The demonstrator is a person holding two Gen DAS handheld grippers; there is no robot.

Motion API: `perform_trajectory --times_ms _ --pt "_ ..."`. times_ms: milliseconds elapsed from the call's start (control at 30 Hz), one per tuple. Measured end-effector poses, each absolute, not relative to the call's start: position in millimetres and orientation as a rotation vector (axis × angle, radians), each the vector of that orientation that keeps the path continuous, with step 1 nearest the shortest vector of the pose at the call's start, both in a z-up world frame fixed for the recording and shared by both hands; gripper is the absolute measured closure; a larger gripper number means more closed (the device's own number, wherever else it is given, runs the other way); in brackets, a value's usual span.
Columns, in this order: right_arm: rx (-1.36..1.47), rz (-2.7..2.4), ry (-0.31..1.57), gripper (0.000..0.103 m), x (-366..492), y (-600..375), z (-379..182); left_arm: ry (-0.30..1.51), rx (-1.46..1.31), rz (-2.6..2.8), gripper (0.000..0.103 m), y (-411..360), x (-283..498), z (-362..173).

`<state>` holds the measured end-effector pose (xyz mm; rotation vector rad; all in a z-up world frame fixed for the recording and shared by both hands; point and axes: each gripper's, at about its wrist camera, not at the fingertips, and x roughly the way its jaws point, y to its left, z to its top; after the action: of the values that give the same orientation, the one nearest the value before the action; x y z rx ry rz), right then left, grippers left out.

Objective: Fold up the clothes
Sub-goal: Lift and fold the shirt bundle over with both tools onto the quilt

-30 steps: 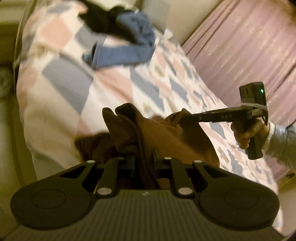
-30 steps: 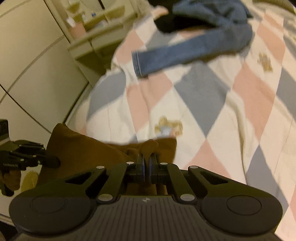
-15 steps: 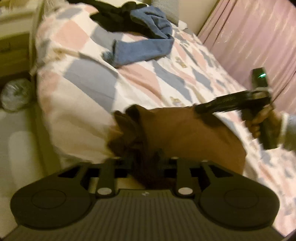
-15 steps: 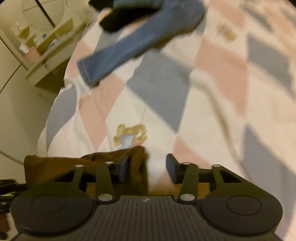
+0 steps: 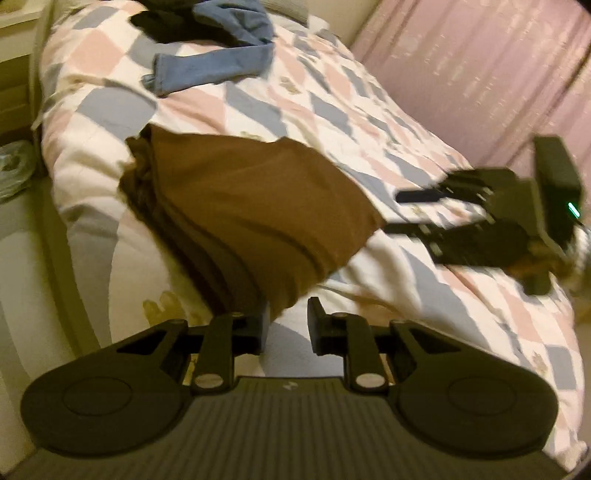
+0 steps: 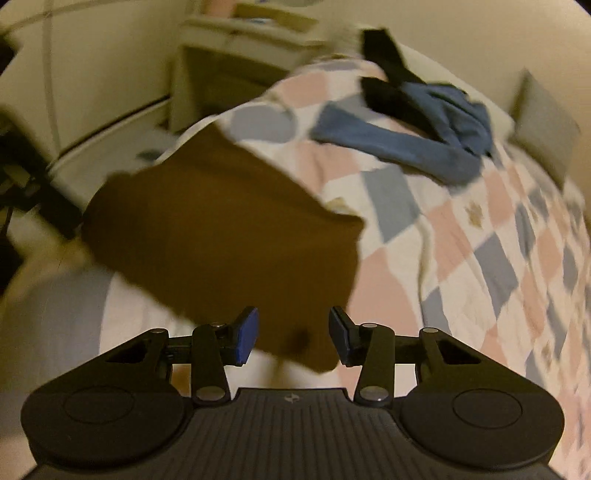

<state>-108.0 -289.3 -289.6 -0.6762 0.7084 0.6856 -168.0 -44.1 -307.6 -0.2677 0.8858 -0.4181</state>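
The brown garment lies folded flat on the checked quilt near the bed's edge, its stacked layers bunched along the left side. Its long axis runs from the near edge diagonally up toward the blue clothes. The left gripper hangs just short of its near corner, jaws apart and empty. The right gripper is spread wide, holding nothing, over the garment's other corner.

A bed with a checked quilt carries a folded brown garment, a blue garment and a black one.
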Motion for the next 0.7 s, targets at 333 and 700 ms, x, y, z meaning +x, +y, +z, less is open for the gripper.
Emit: perform_trajectory --times_ms 333,700 --pt "-1.042 0.720 0.450 0.053 -130 -282 -334 0.816 -0.303 -0.348 0.086 -50 -170 -333" --pt "-1.315 0.720 0.353 0.103 -124 -289 -363 0.730 0.057 -0.533 0.103 -45 -182 -303"
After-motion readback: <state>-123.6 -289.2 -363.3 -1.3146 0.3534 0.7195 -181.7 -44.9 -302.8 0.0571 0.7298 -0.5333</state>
